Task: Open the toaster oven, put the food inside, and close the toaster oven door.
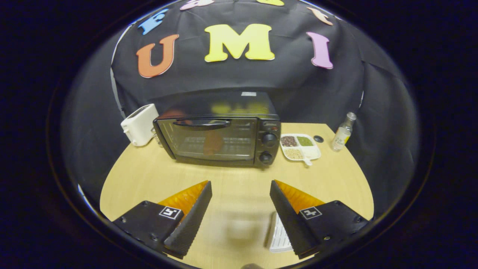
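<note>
Trouble could come if my claw (241, 186), spread wide and empty at lower centre, slips off the toaster oven (218, 140) door's handle (201, 123).

Dim overall, with strong fisheye bending at the edges. Glare reflects on the toaster oven (218, 129) beyond the open gripper (241, 194). Nearest table (239, 228) blurs.

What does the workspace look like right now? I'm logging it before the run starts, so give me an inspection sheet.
Surface: wooden table, bare between the fingers.
Job's things: toaster oven beyond the fingers, door shut; something reddish shows behind the glass.
Clutter: white toaster left of the oven; divided tray of grains, small dark disc and bottle to its right; white ridged object by the right finger.
Grippers: gripper open, holding nothing.
Cables: nothing seen.
Surroundings: black cloth wall.
</note>
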Demonstrator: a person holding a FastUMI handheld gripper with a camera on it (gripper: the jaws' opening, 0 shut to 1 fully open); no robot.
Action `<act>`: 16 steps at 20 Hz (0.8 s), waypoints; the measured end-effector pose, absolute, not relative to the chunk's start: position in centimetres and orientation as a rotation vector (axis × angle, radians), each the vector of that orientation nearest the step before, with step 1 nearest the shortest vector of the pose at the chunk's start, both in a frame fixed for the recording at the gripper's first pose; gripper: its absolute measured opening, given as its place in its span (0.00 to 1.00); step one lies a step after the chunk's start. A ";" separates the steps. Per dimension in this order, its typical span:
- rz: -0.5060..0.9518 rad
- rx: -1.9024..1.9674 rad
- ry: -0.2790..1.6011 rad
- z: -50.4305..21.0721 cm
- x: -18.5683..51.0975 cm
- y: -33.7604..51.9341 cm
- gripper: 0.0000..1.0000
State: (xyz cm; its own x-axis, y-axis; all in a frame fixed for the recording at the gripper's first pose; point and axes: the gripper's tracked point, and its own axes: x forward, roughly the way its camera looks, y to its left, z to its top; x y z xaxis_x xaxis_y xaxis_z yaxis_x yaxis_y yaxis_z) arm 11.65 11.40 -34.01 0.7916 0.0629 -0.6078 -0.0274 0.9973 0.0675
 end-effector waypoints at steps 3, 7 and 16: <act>0.009 0.064 0.617 -31.3 9.5 6.5 1.00; -0.069 0.028 0.488 -24.7 7.0 -1.6 1.00; -0.123 -0.030 0.154 -10.0 0.6 -15.6 1.00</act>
State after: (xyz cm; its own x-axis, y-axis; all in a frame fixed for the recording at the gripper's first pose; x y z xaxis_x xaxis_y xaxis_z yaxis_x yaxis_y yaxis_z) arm 0.61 -15.58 -10.01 0.9806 -0.1246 -0.1512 0.1199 0.9920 -0.0396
